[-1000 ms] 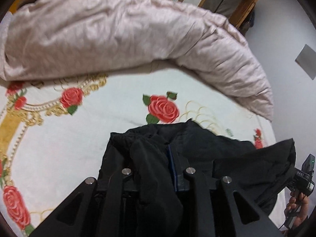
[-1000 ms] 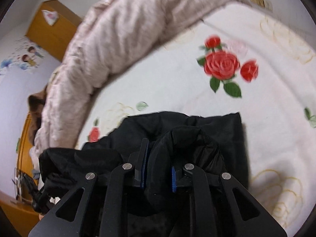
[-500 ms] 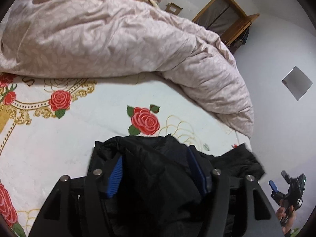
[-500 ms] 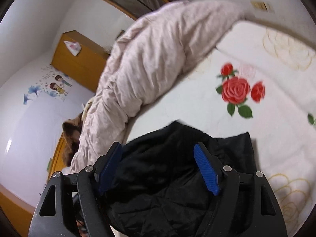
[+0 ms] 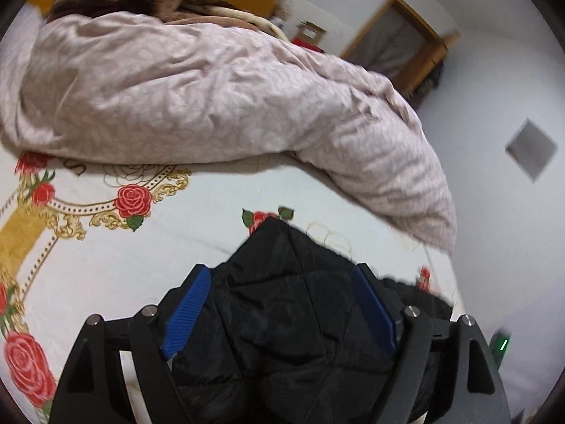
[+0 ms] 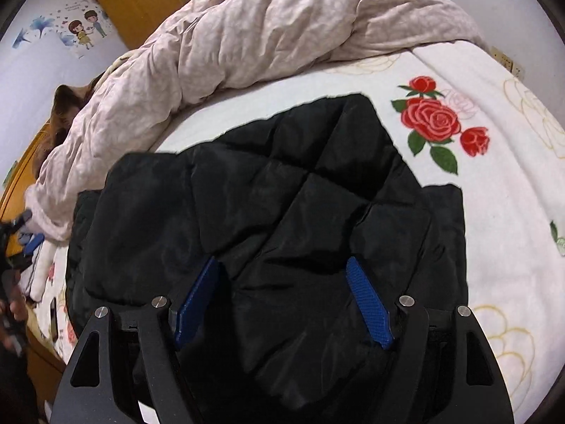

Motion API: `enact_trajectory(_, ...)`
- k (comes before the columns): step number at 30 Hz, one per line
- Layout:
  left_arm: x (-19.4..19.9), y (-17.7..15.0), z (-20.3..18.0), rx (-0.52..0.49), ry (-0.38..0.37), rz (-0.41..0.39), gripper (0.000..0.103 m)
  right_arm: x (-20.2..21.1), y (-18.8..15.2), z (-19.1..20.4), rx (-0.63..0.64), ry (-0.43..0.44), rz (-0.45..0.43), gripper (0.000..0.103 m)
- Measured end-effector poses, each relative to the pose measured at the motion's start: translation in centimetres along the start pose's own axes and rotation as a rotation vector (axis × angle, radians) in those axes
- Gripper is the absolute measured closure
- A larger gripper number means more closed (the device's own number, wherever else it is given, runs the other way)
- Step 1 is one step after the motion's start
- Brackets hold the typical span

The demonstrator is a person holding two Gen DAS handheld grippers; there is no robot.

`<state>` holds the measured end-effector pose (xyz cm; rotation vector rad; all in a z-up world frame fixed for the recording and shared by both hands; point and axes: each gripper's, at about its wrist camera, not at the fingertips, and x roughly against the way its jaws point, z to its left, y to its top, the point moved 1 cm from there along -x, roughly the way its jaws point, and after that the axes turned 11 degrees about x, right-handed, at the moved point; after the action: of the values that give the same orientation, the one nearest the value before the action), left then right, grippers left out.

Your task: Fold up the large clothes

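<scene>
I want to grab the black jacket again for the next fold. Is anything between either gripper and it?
Nothing visible. The black jacket lies bare on the rose-print sheet, right under the open left gripper and open right gripper. The pink duvet lies bunched beyond it.

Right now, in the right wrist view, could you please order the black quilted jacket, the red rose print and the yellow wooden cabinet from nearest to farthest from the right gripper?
1. Black quilted jacket, under the open right gripper.
2. Red rose print, upper right, on the sheet.
3. Yellow wooden cabinet, top left, beyond the duvet.
</scene>
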<state>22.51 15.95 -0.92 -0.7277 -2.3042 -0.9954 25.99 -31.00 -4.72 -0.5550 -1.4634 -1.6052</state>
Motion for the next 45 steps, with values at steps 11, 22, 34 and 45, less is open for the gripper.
enact_trajectory(11, -7.5, -5.2, -5.5, -0.303, -0.008, 0.17, 0.02, 2.2, 2.5, 0.1, 0.065, 0.002, -0.089, 0.028)
enact_trajectory(22, -16.5, -4.7, -4.9, -0.36, 0.143, 0.097, 0.015, -7.7, 3.9, -1.3, 0.1, -0.158, 0.02, 0.027)
enact_trajectory(34, -12.4, -4.0, -10.0, -0.378, 0.033, 0.092, 0.017, -3.9, 6.0, -0.7, 0.065, -0.174, -0.044, 0.027)
enact_trajectory(45, -21.6, -8.2, -13.2, -0.46, 0.046, 0.206, 0.015, -9.5, 4.9, -4.5, 0.045, -0.234, 0.051, 0.026)
